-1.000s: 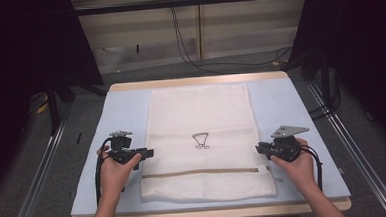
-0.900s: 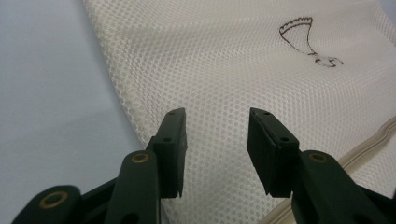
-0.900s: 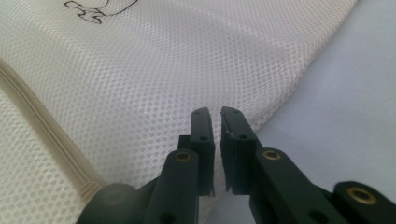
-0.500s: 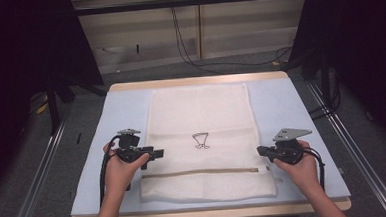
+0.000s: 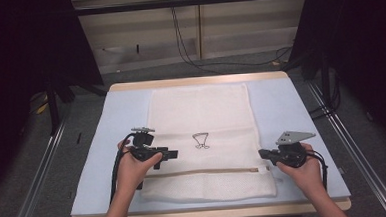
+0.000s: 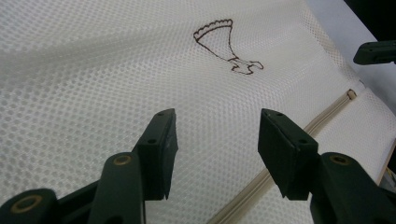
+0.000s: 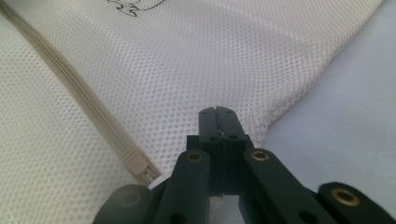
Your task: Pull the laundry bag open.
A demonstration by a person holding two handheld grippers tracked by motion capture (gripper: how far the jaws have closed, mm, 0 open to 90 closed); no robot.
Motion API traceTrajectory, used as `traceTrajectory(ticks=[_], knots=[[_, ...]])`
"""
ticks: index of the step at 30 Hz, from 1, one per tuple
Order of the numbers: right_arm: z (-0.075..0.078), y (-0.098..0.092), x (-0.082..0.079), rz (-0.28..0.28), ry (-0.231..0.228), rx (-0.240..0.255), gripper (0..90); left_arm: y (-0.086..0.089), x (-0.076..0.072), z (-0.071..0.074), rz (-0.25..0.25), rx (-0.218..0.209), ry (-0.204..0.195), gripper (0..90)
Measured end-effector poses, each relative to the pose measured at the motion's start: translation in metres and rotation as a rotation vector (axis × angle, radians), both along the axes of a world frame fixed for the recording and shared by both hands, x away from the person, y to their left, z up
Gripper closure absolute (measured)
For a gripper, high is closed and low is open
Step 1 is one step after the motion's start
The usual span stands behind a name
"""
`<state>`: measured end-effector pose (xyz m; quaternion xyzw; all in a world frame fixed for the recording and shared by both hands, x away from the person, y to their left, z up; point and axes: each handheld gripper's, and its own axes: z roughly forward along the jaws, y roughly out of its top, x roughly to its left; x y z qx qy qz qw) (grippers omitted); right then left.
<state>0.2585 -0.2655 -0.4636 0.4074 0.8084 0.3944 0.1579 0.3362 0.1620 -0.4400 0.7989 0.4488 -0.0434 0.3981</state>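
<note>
Mesh laundry bag (image 5: 202, 138), cream-white, lies flat in the middle of a pale blue table mat (image 5: 286, 108), with a small brown embroidered emblem (image 5: 200, 139) at its centre and a beige zipper (image 5: 204, 172) running across near the person's edge. What it contains cannot be told. The mat covers a wooden table (image 5: 199, 80) standing on grey floor, with black cables trailing beyond. The left gripper (image 6: 215, 140) hovers over the bag's left part, its jaws partly apart with nothing between them, having just been opening. The right gripper (image 7: 218, 114) sits at the bag's right edge beside the zipper's end, jaws pressed together; whether they pinch the mesh cannot be told.
</note>
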Motion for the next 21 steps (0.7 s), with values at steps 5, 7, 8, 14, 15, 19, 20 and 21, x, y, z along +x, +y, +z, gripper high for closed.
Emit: traceTrajectory(ticks=[5,7,8,14,15,19,20,21], knots=[[-0.001,-0.001,-0.003,-0.001,0.006,-0.014,90.0,-0.001,0.002,-0.002,0.019,0.023,-0.009,49.9],[-0.002,-0.001,-0.004,0.000,0.007,-0.021,90.0,-0.003,0.002,-0.002,0.009,0.015,-0.012,54.2],[-0.002,-0.001,-0.004,-0.003,0.015,-0.021,90.0,-0.006,0.002,-0.002,-0.002,0.017,-0.015,54.2],[-0.002,-0.004,-0.008,0.002,0.010,-0.020,90.0,-0.028,-0.004,0.000,-0.032,0.005,0.017,57.2],[-0.003,-0.004,-0.010,0.003,0.014,-0.023,90.0,-0.033,-0.005,0.000,-0.032,0.000,0.022,57.3],[-0.004,-0.004,-0.014,0.011,0.016,-0.025,90.0,-0.048,-0.008,-0.002,-0.046,-0.023,0.060,57.5],[-0.003,-0.005,-0.015,0.000,0.011,-0.025,90.0,-0.050,-0.008,-0.002,-0.056,-0.010,0.062,57.5],[-0.003,-0.006,-0.016,-0.003,0.009,-0.019,90.0,-0.054,-0.009,-0.002,-0.051,-0.018,0.068,57.6]])
